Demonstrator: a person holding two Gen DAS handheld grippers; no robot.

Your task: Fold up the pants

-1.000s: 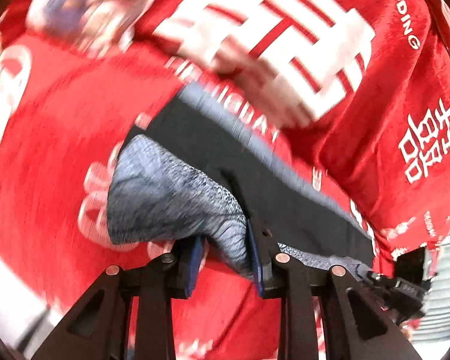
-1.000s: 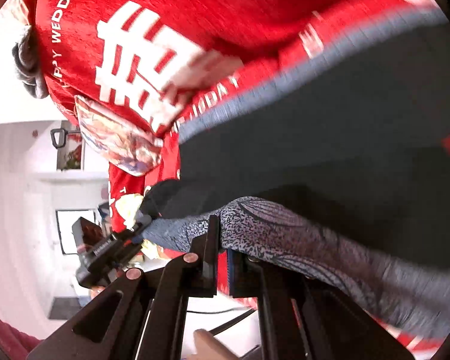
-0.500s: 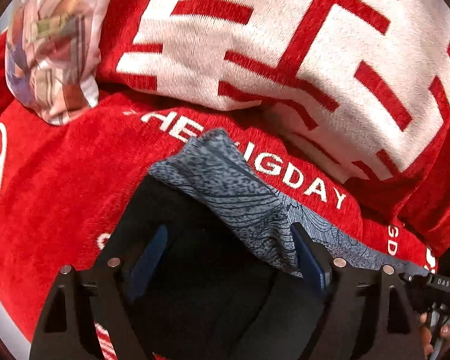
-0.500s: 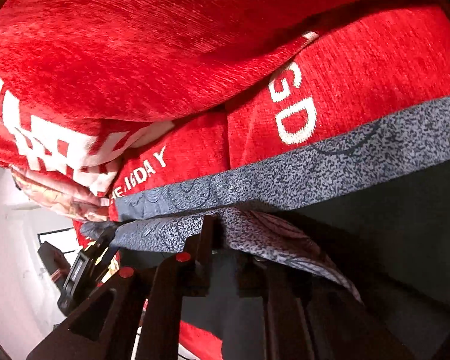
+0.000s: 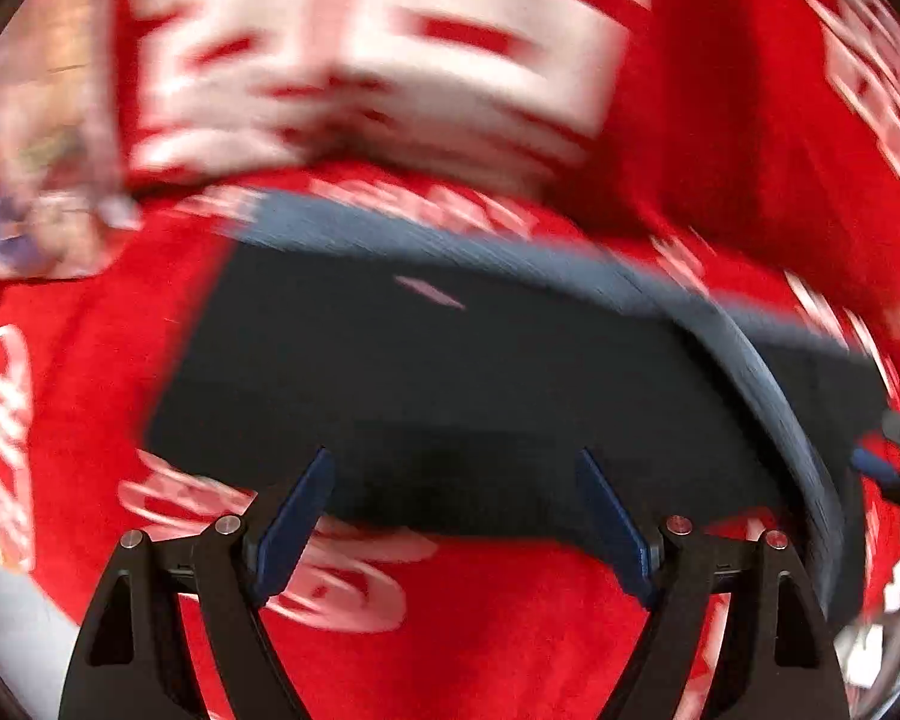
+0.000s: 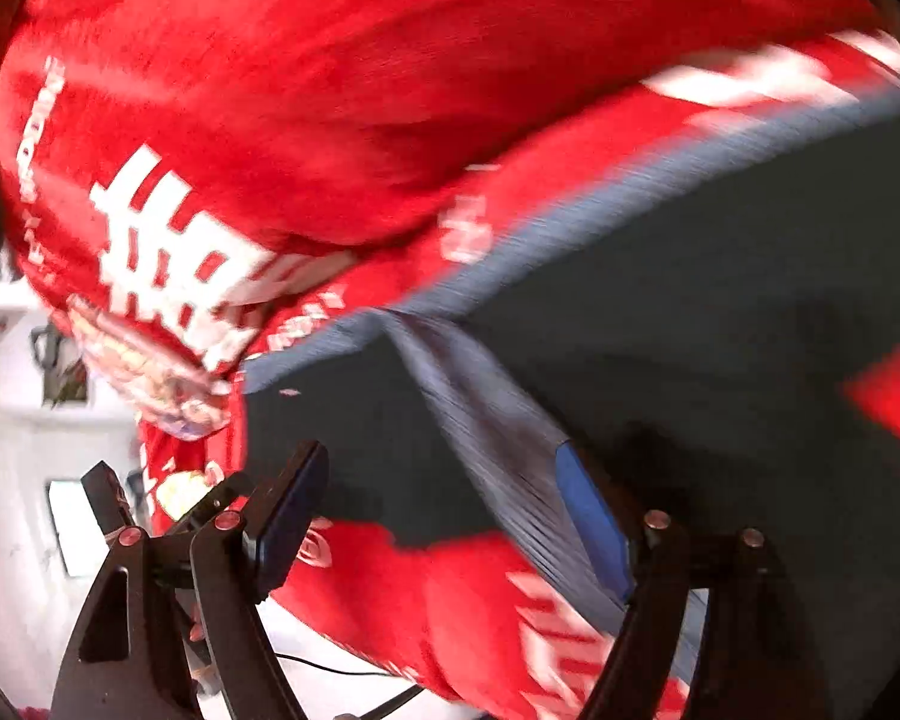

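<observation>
Dark charcoal pants (image 5: 480, 372) with a blue-grey patterned waistband lie flat on a red plush blanket (image 5: 480, 630) printed with white characters and lettering; both views are motion-blurred. The left gripper (image 5: 456, 516) hangs over the near edge of the pants, its blue-padded fingers (image 5: 297, 516) spread wide with nothing pinched between them. The right gripper (image 6: 444, 516) is opening: a strip of the grey waistband (image 6: 486, 438) runs between its fingers and lies against the right-hand blue pad (image 6: 591, 516), but the pads do not squeeze it. A red cushion (image 5: 390, 42) with large white characters sits beyond the pants.
</observation>
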